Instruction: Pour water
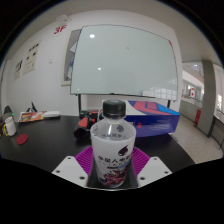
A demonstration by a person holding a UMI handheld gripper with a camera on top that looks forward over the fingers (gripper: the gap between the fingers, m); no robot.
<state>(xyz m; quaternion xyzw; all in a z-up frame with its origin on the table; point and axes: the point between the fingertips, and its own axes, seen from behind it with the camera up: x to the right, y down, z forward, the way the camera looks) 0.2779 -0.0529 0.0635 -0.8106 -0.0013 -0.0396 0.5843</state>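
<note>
Bottle axis: your bottle stands upright, long axis vertical, black cap pointing up.
Position: between the fingers, over the dark table.
Fingers: clamped on the bottle, a magenta pad pressing each side.
Material: clear plastic, rounded shoulders, ribbed cap.
Label: pale wrap with dark print, too small for you to read.
Behind: a whiteboard and a blue box beyond the bottle.

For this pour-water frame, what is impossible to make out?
- Gripper view: whether the pads of the hand-held gripper press the bottle; the bottle hides the contact.
- Bottle's base: cut off at the bottom of the view.
- Label text: too small.
- A cup to pour into: none visible.
- Small items on the dark table: too small to identify.
</note>
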